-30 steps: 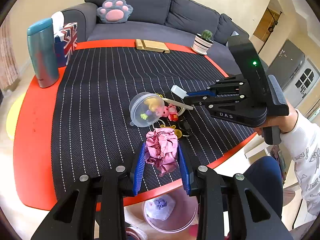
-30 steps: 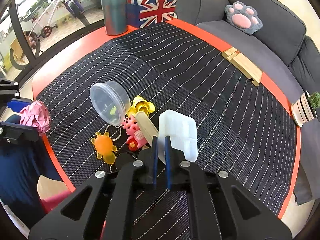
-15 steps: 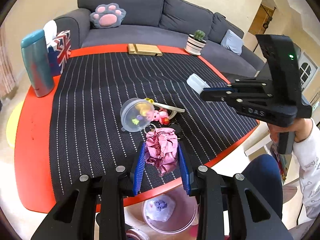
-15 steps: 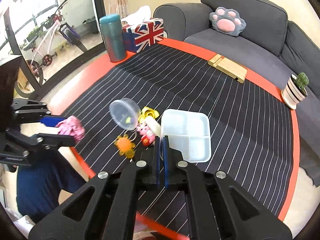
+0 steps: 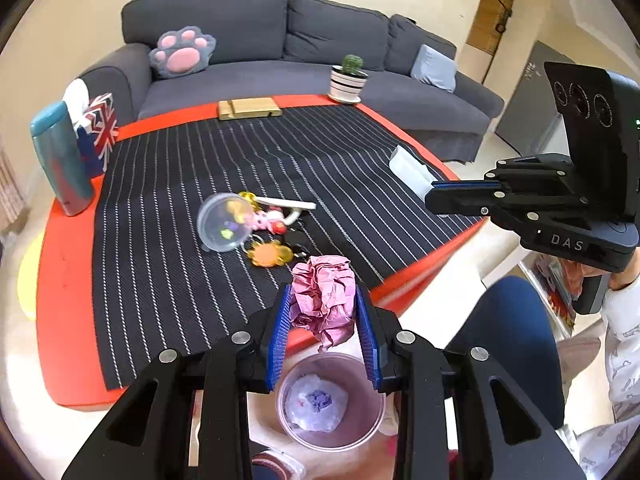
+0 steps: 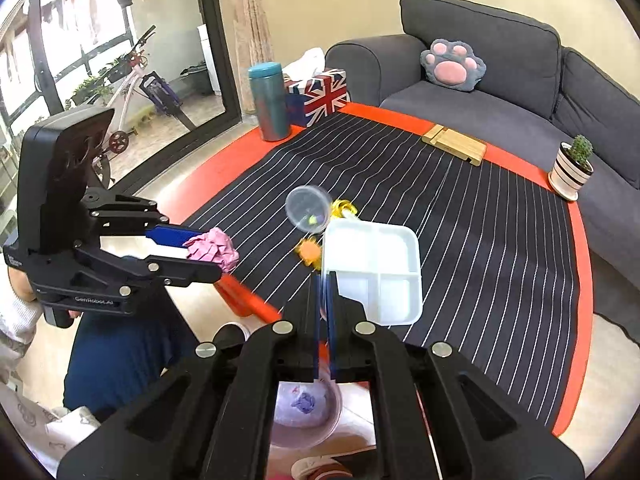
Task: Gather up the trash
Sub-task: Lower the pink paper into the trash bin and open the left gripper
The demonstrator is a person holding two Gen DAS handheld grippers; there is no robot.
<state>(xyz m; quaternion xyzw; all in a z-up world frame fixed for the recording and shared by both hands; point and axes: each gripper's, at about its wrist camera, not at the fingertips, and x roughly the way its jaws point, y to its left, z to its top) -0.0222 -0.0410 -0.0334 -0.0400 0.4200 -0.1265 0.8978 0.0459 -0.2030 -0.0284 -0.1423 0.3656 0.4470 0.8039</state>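
My left gripper (image 5: 323, 312) is shut on a crumpled pink paper ball (image 5: 323, 300) and holds it in the air past the table's near edge, above a clear bin (image 5: 330, 400) on the floor that holds a white and purple wad. The ball also shows in the right wrist view (image 6: 212, 246). My right gripper (image 6: 325, 292) is shut on the edge of a white compartment tray (image 6: 374, 268), held in the air above the bin (image 6: 306, 408). The tray shows edge-on in the left wrist view (image 5: 410, 170).
On the striped mat (image 5: 180, 184) lie a clear round lid (image 5: 224, 222), an orange toy (image 5: 268, 254) and small pink and yellow trinkets. A teal flask (image 5: 60, 160), a flag tissue box (image 5: 98, 136), a wooden stand (image 5: 248, 108) and a potted cactus (image 5: 348, 80) stand at the far edges.
Both grippers have pulled back and up from the table with their loads. The white tray has left the mat and now hangs past the near edge over the bin.
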